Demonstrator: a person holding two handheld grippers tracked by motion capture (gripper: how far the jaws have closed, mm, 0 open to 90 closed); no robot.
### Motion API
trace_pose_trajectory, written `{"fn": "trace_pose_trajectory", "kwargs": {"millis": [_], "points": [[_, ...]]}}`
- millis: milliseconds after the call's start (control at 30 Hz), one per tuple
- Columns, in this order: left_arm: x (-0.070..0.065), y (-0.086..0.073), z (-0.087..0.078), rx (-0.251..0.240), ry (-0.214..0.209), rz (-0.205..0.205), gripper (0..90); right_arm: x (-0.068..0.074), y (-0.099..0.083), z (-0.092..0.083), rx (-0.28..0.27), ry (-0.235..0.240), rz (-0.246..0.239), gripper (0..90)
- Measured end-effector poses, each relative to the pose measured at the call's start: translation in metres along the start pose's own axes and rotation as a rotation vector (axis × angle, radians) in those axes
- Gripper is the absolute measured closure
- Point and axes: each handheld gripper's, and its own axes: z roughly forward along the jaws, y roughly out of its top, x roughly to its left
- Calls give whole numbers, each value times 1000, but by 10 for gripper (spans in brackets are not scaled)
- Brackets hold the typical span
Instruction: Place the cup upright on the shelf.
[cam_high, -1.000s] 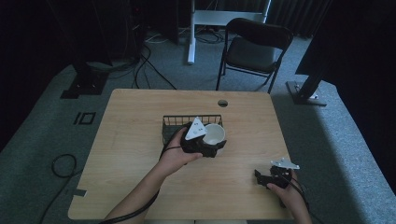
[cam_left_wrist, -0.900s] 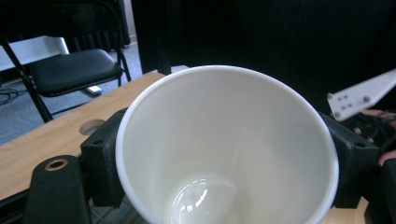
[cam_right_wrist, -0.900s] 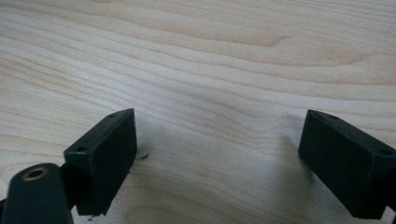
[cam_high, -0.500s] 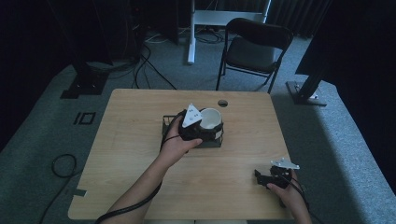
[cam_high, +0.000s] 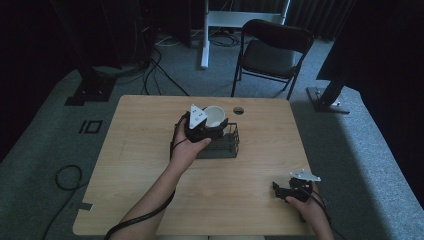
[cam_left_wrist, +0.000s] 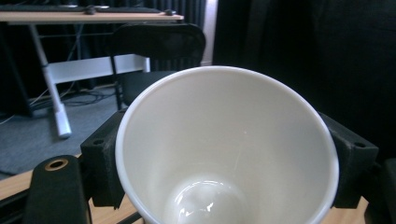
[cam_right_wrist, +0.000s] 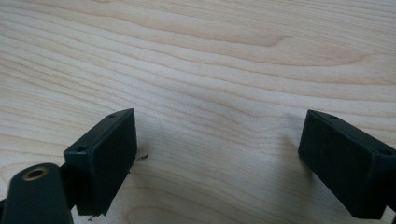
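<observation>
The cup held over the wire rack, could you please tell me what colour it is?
White, inside and on the rim; the cup shows best in the left gripper view.
</observation>
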Motion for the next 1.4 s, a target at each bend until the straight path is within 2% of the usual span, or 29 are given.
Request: {"fn": "trace_pose_trajectory", "kwargs": {"millis": [100, 233, 433, 533, 933, 1167, 1400], "points": [[6, -5, 3, 10, 26, -37, 202, 0, 0, 0, 1, 0, 1, 110], [9, -13, 7, 38, 69, -43, 202, 0, 0, 0, 1, 1, 0, 110], [14, -26, 12, 84, 117, -74, 202, 0, 0, 0, 1, 1, 0, 110], [15, -32, 14, 101, 131, -74, 202, 0, 0, 0, 1, 1, 0, 110], [14, -52, 23, 170, 124, -56, 202, 0, 0, 0, 1, 1, 0, 111], [14, -57, 27, 196, 119, -18, 201, 0, 0, 0, 2, 1, 0, 110], [10, -56, 30, 200, 109, 15, 199, 0, 0, 0, 1, 1, 0, 110]]}}
